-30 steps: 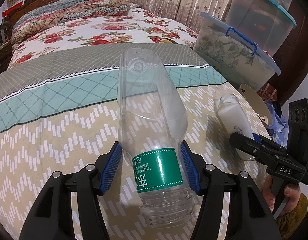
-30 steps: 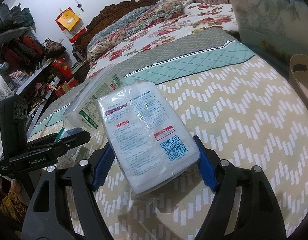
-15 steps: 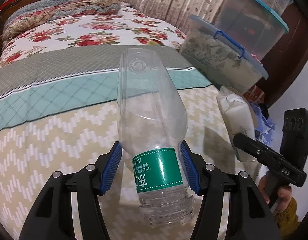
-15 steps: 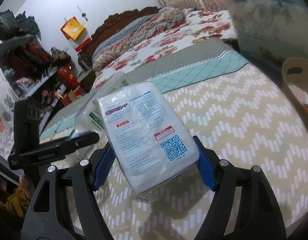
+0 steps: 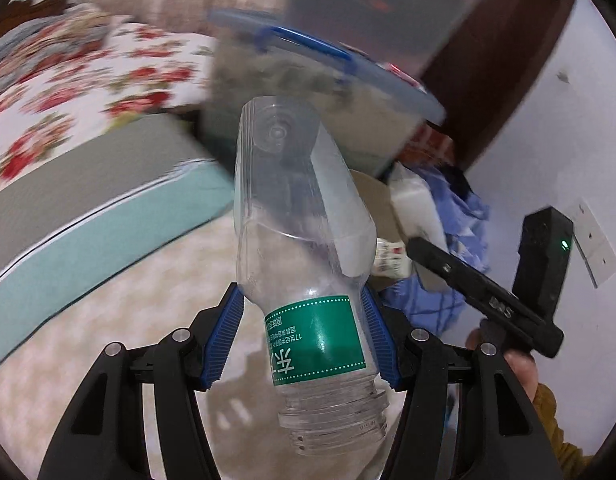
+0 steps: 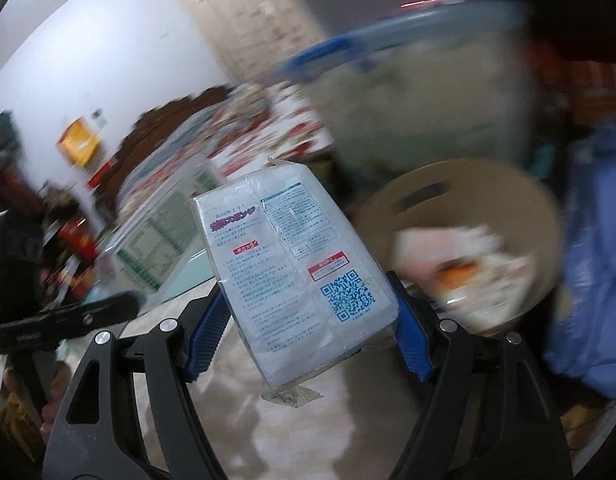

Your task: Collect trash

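- Both views: fisheye, straight lines bow toward the rim; dark vignette fills the corners.
- Light: dim, even, indoor; source not visible.
- Left wrist: plastic bottle [image 5: 304, 264] and left gripper [image 5: 304, 340] sharp; floral bedspread [image 5: 72, 92] and storage box [image 5: 320, 92] smeared by motion blur.
- Soft shadow on bedding under the bottle; faint sheen on its green label.
- Right wrist: white packet [image 6: 296, 276] readable, right gripper [image 6: 308, 336] sharp; bin [image 6: 460, 240] and background heavily streaked.

The right gripper [image 6: 308, 334] clamps a white packet [image 6: 296, 276] near a blurred, seemingly part-filled tan bin [image 6: 544, 216].
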The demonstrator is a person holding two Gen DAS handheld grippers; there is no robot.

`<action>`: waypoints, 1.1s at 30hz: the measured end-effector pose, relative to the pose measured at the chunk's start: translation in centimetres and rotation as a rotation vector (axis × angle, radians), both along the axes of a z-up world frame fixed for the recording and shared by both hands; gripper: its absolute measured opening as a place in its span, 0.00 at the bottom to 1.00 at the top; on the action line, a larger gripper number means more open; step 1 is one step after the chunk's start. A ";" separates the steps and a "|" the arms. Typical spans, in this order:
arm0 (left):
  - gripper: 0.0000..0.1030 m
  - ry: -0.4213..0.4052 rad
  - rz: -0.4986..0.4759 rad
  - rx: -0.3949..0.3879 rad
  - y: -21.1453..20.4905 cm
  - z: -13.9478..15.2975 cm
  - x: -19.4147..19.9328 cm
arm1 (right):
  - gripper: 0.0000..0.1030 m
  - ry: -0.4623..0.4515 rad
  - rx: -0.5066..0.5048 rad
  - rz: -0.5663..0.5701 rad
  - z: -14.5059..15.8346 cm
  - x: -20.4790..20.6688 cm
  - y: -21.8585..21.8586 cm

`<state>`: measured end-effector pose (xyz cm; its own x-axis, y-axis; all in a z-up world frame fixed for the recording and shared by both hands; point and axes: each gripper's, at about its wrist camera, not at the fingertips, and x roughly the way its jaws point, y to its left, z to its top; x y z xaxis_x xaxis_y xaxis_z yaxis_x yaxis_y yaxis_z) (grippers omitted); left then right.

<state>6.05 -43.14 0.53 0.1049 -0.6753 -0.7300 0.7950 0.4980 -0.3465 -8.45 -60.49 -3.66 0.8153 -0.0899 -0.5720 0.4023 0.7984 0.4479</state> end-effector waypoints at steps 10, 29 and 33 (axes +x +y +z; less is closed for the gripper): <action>0.74 0.081 -0.134 0.113 -14.3 -3.8 -1.3 | 0.86 0.048 0.140 -0.150 -3.4 -0.7 -9.6; 0.74 0.003 0.013 0.025 3.3 -0.2 -1.5 | 0.86 -0.091 0.166 -0.155 -1.1 -4.3 -1.5; 0.75 -0.058 0.058 0.055 6.8 -0.5 -3.1 | 0.86 -0.095 0.177 -0.152 -1.0 -5.0 2.7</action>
